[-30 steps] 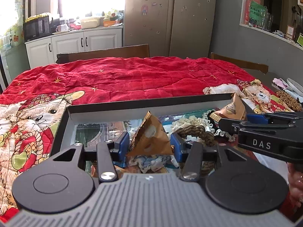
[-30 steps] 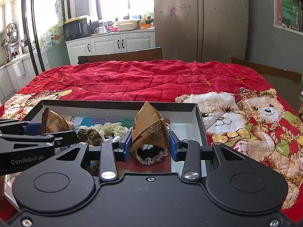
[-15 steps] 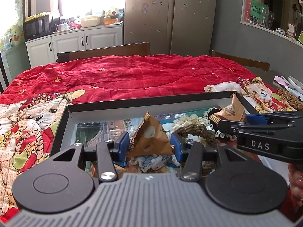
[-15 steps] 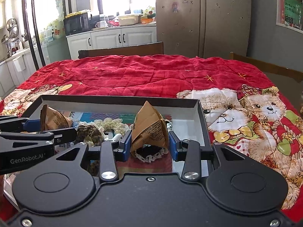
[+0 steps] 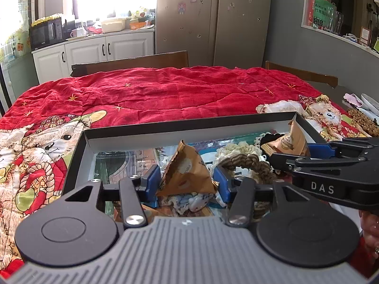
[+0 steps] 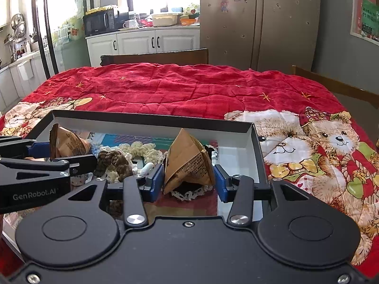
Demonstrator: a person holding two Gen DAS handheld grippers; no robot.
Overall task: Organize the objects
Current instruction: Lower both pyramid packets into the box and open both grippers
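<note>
A: Take the shallow black tray as the landmark. How do the two grippers stand to it?

B: Both hang over its near edge, side by side, tilted down into it at much the same slant. The left gripper is over the tray's left half, the right gripper over its right half; seen from the left wrist, the right one juts in from the side over the tray's right corner.

A: And the jaws?

B: Both pairs have just been opening. On the left, a brown paper packet stands between the blue pads, with a sliver of gap at each side, so it is loose, not pinched. On the right, a second brown packet stands in the tray between that gripper's pads; the pad away from the left gripper looks clear of it, but at the nearer pad I cannot tell.

A: What else lies in the tray?

B: A brown crocheted ring and a cream one between the packets, on top of printed cards. The tray sits on a red bear-print quilt.
</note>
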